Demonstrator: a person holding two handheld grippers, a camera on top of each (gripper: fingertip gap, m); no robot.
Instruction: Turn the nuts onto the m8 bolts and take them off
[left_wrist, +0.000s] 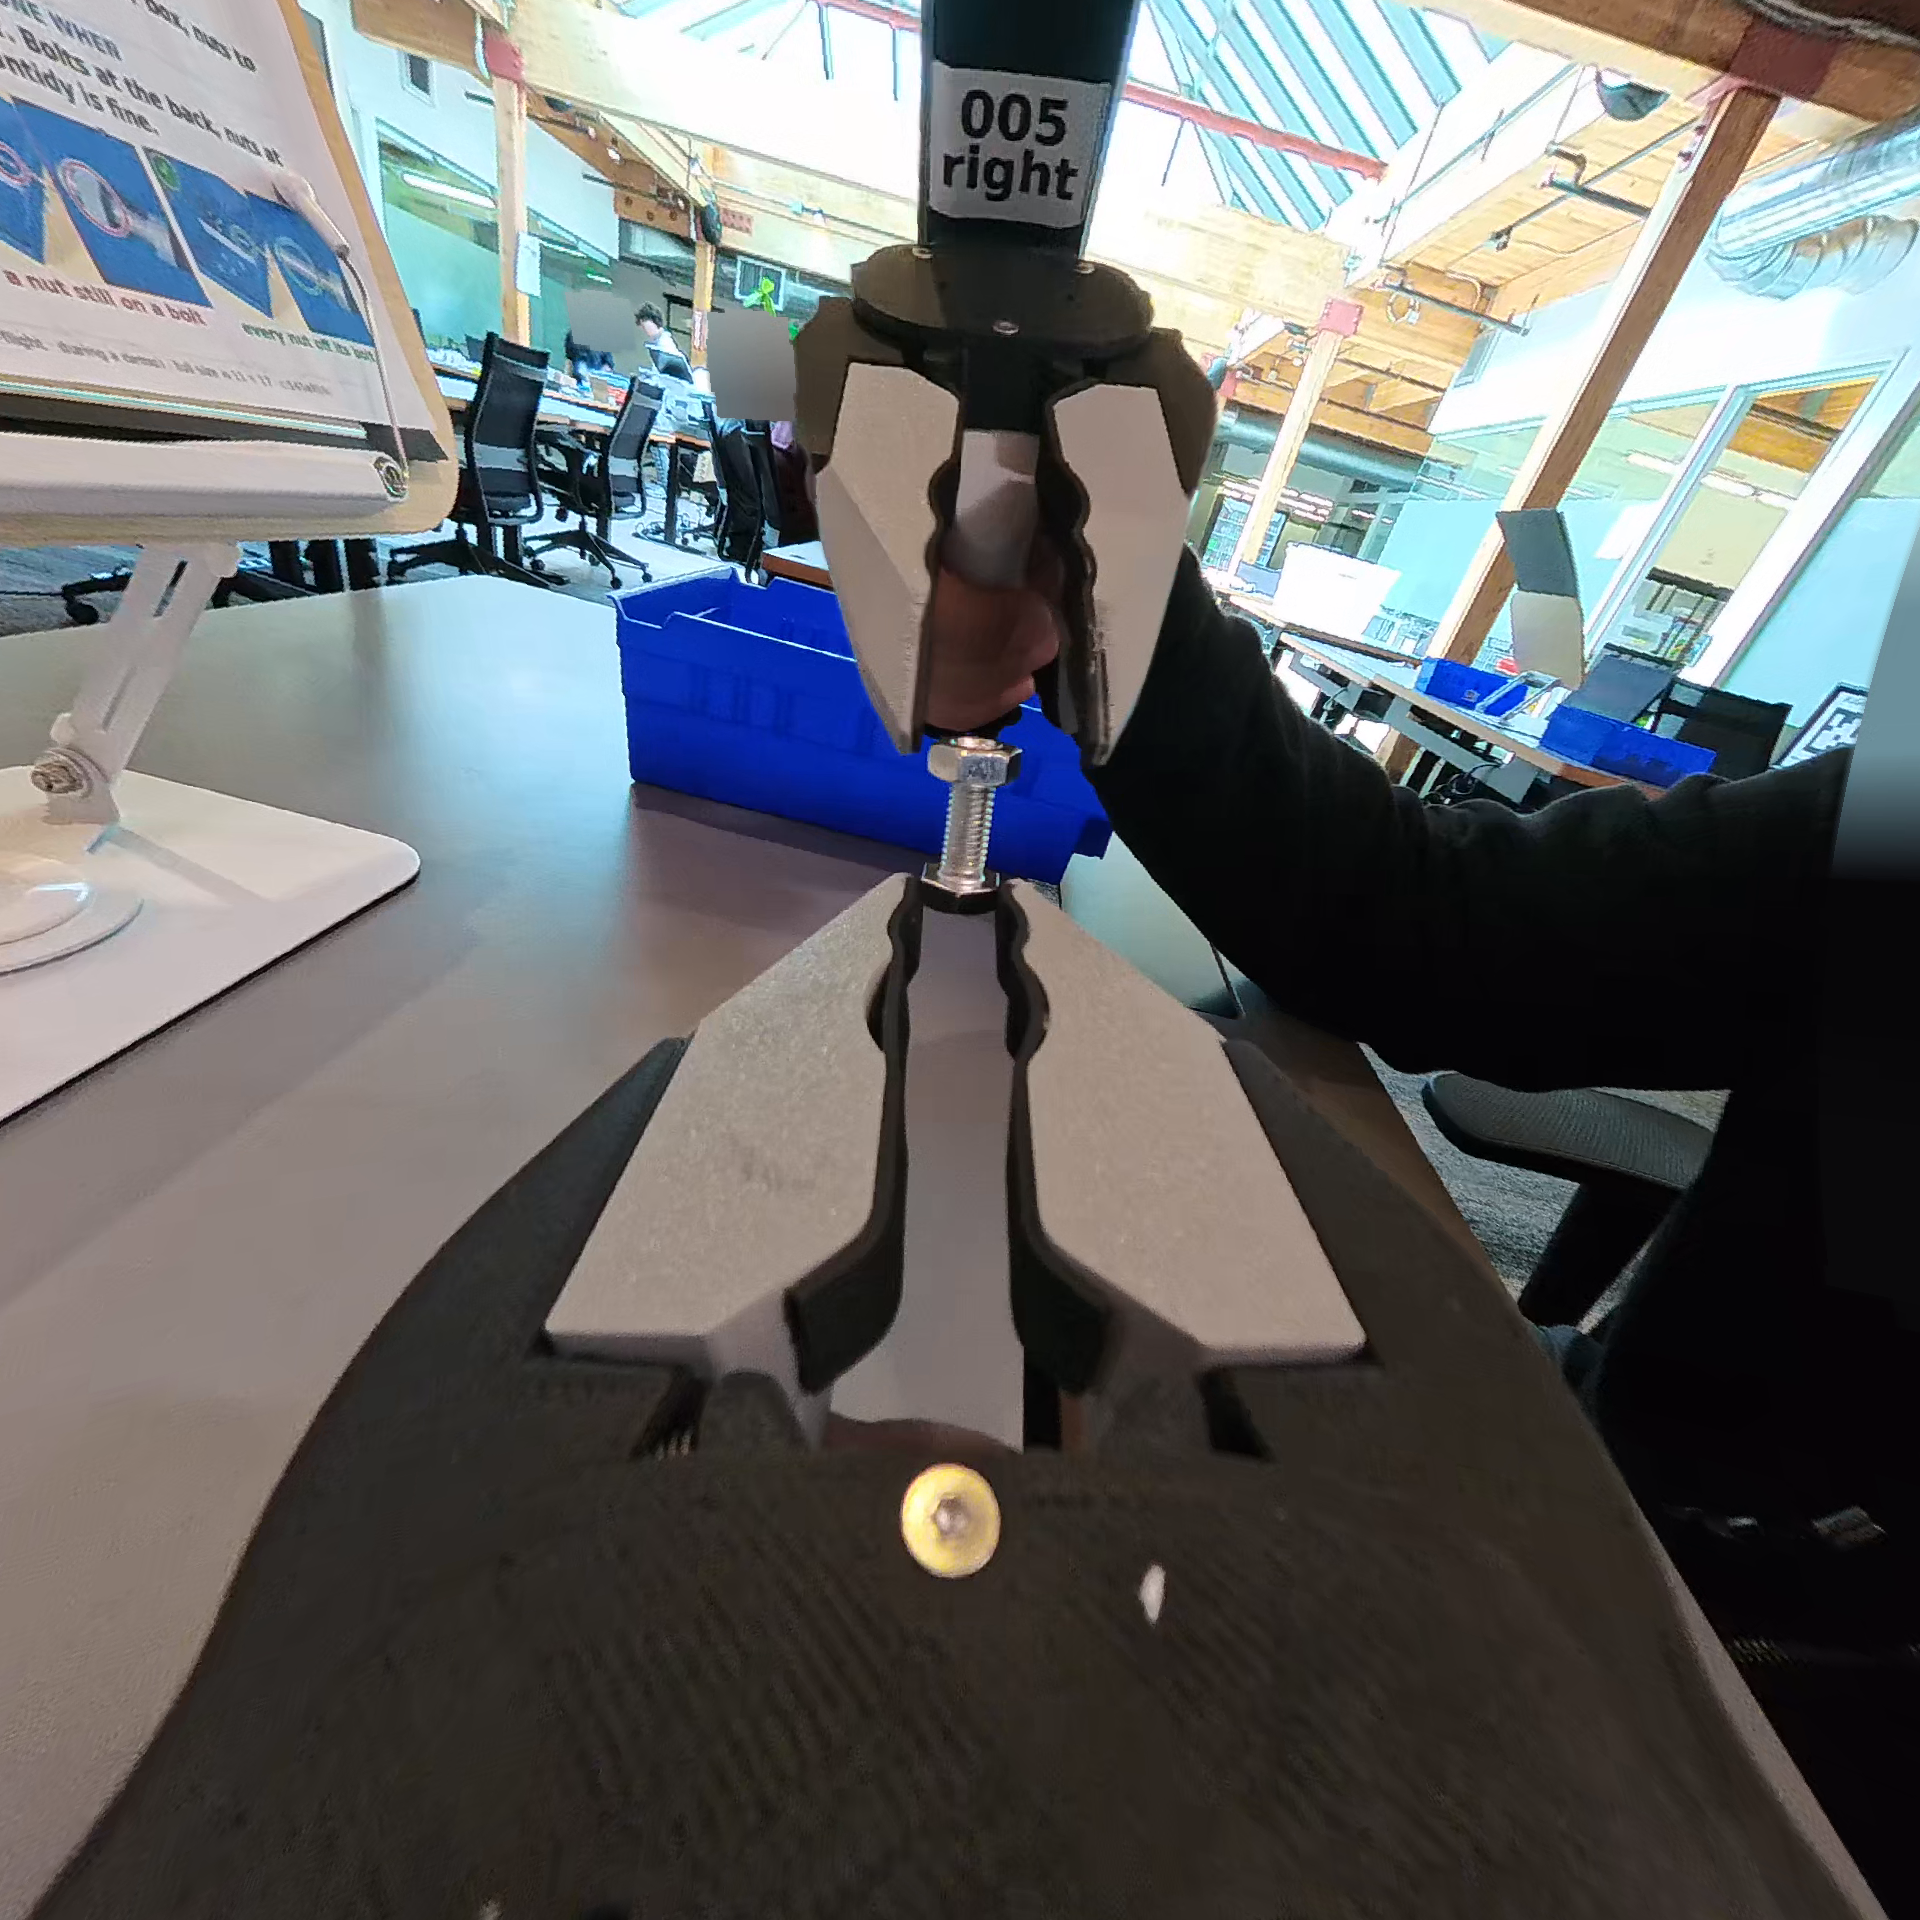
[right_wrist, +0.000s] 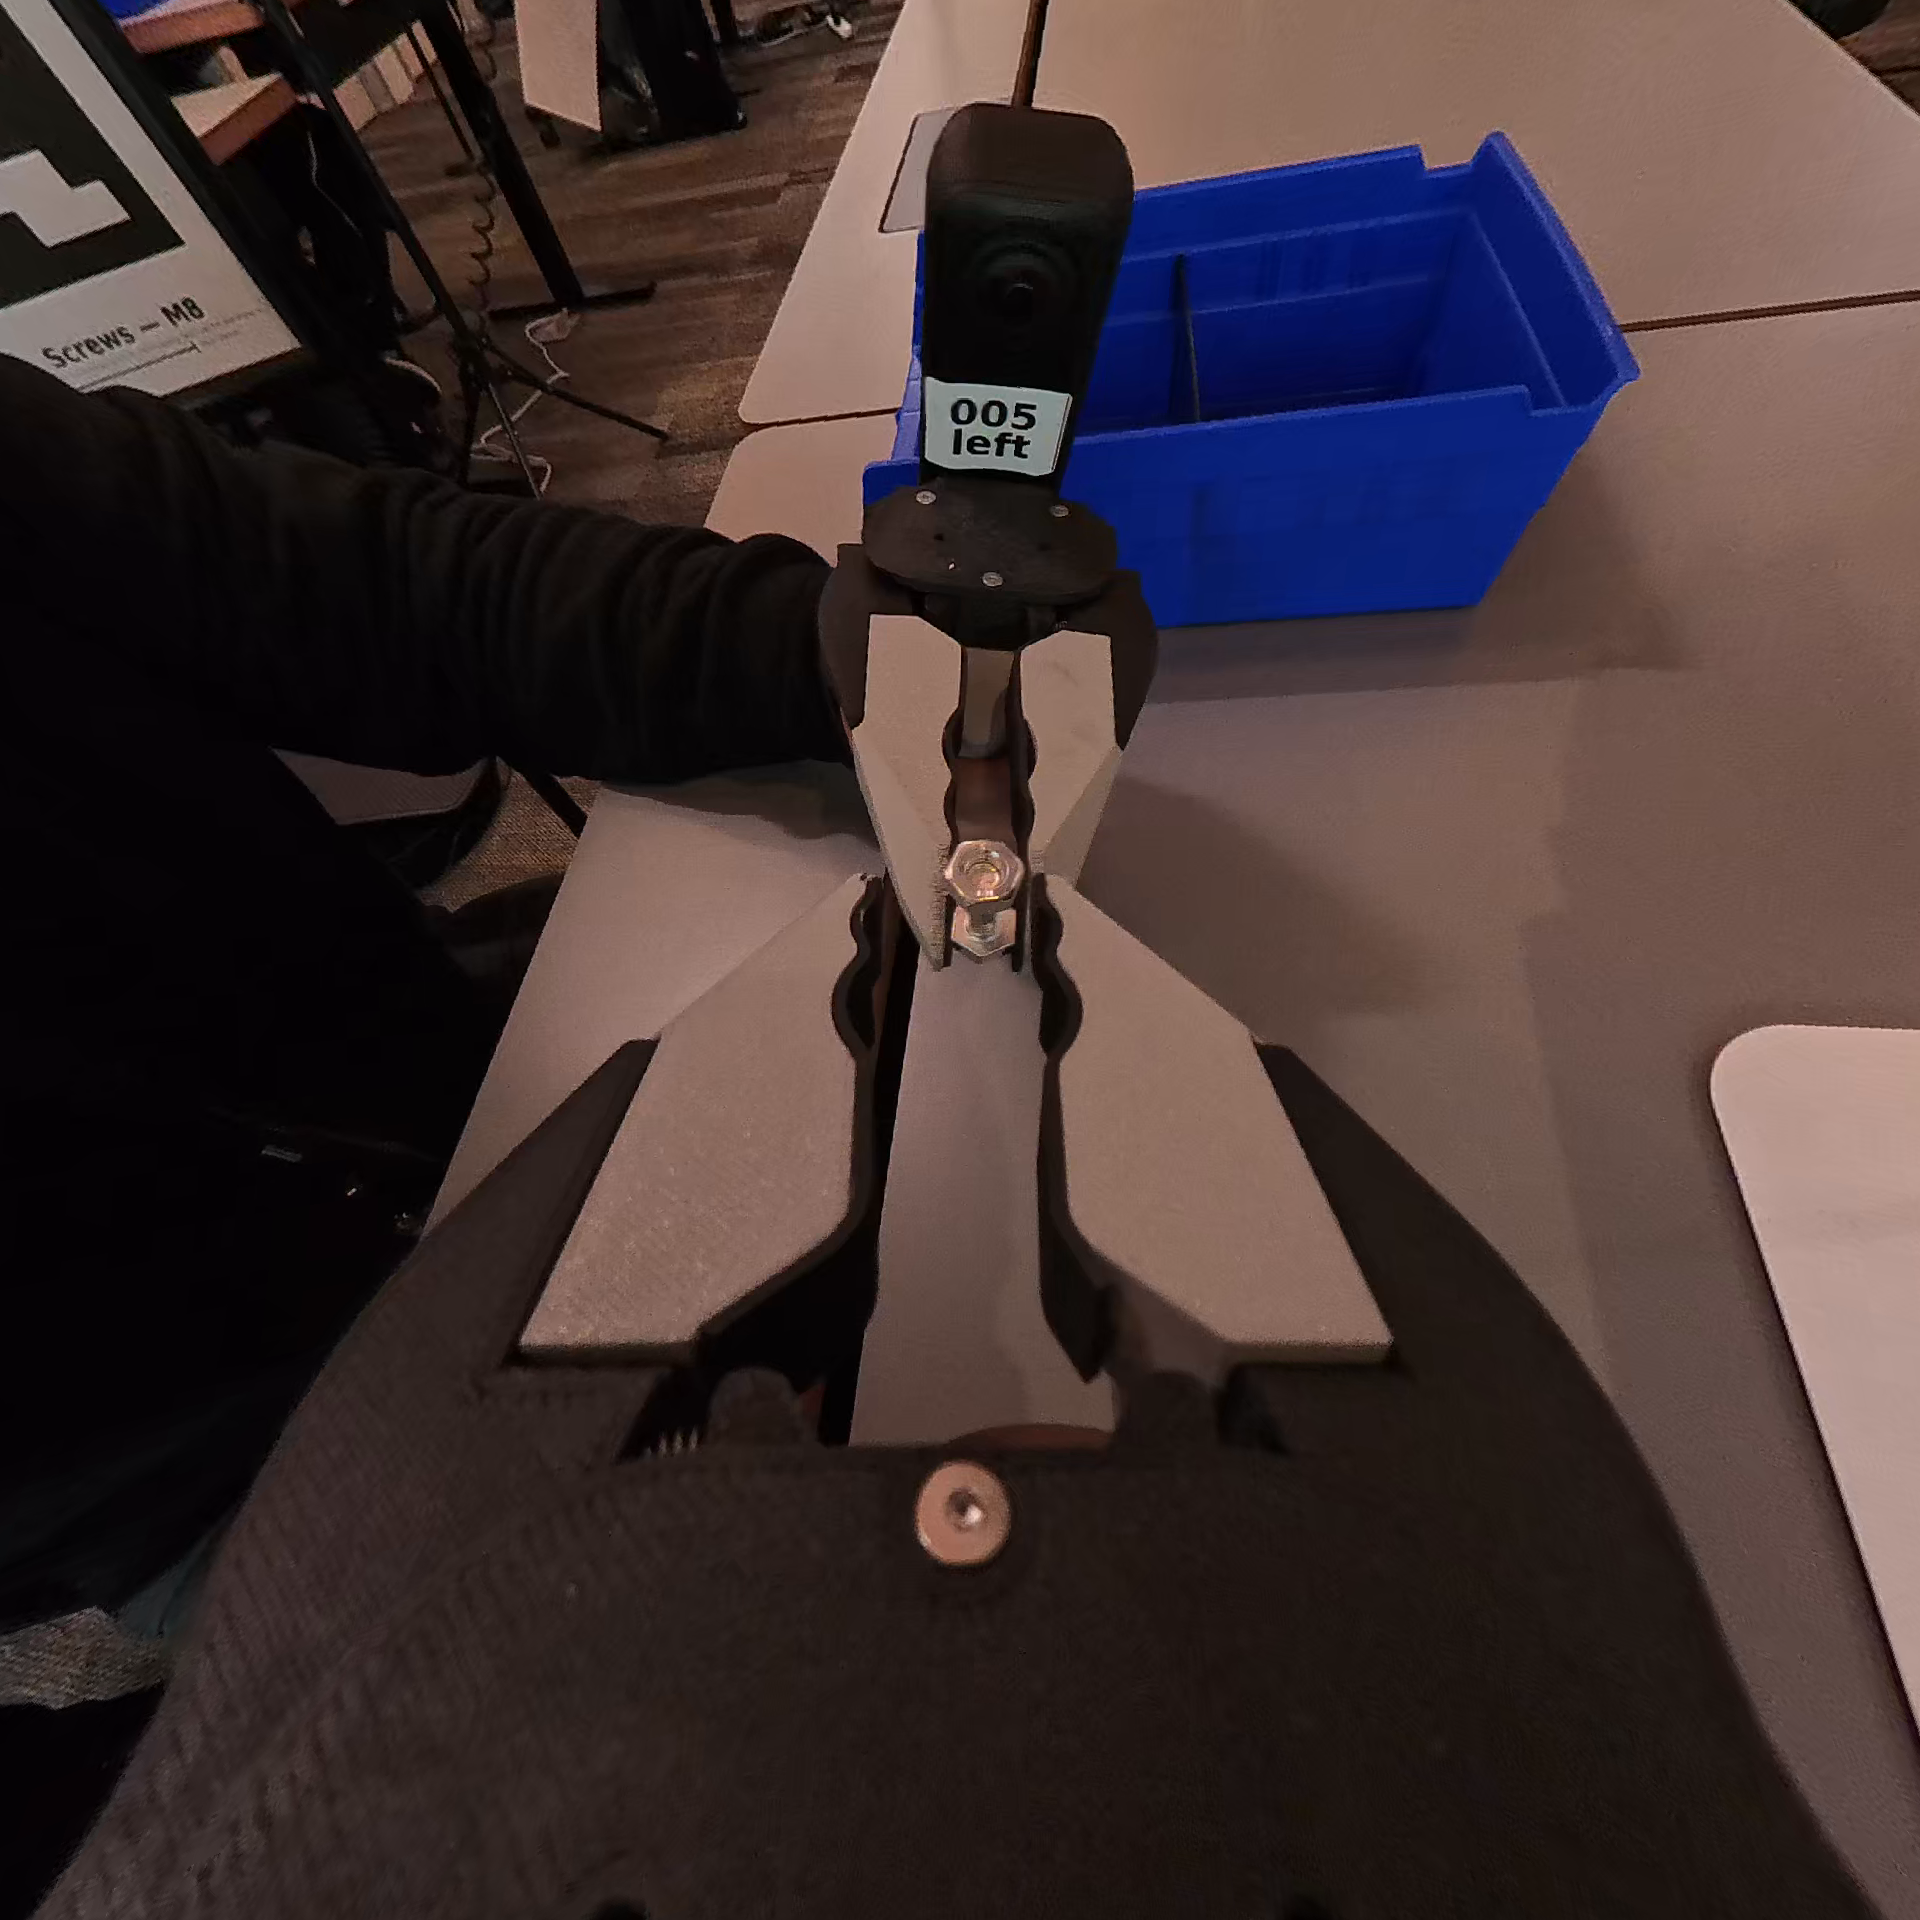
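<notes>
A bolt is held upright above the desk, one end clamped at the left tool tips. The right tool stands parted around its upper hex end.

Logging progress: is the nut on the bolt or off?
On. Bolt thread runs between two hex pieces, one in left gripper, one at right gripper.
</notes>
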